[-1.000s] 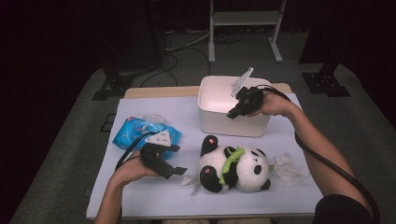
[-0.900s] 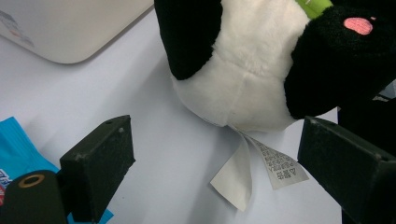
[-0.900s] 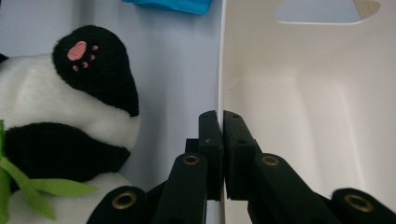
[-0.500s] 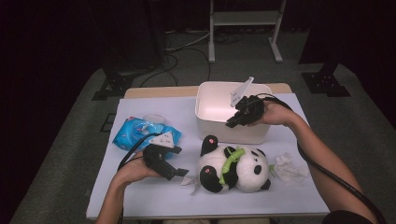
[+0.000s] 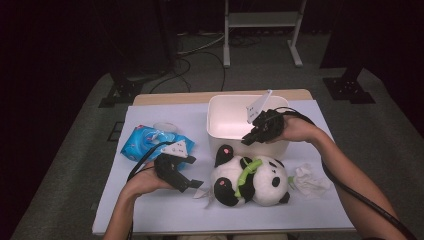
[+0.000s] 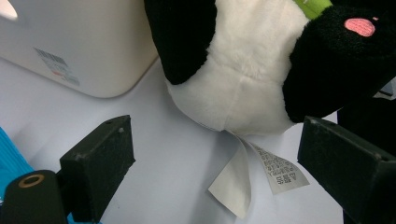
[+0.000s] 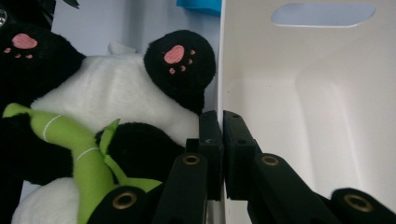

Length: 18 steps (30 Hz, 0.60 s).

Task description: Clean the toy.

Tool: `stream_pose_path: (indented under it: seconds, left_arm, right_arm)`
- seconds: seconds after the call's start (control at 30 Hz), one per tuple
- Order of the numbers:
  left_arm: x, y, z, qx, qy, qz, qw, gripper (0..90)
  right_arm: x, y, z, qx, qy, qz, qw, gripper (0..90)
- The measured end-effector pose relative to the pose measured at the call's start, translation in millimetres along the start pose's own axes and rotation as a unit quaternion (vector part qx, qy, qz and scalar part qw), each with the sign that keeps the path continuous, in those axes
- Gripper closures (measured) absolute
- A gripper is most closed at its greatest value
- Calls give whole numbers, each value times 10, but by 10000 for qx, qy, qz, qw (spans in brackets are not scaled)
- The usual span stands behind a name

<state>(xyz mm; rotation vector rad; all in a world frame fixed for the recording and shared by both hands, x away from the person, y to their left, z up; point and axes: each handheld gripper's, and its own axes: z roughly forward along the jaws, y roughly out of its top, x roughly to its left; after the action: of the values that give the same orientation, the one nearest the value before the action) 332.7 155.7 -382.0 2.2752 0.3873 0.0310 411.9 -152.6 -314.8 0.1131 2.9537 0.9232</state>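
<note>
Pinching the bin wall (image 7: 223, 70), right tongs (image 7: 223, 126) hide its rim.

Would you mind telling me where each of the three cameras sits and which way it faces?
High view: above the person's side, looking forward and down on the table; forearms, left gripper and right gripper show.
Left gripper view: rides the left gripper, looking between its open jaws at the panda and its tag.
Right gripper view: rides the right gripper, jaws shut on the white bin wall.
Shared: all three show panda and bin.
</note>
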Motion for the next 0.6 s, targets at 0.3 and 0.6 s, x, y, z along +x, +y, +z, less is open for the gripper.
stream_pose_path:
  seconds: [0.3, 0.6]
  left_arm:
    - [-26, 5, 6, 4, 2, 5, 10000, 100]
    - [-38, -4, -3, 13, 26, 13, 10000, 101]
  right_arm:
    - [93, -11, -1, -38, 10, -82, 10000, 868]
    - [131, -13, 2, -35, 16, -117, 9999, 868]
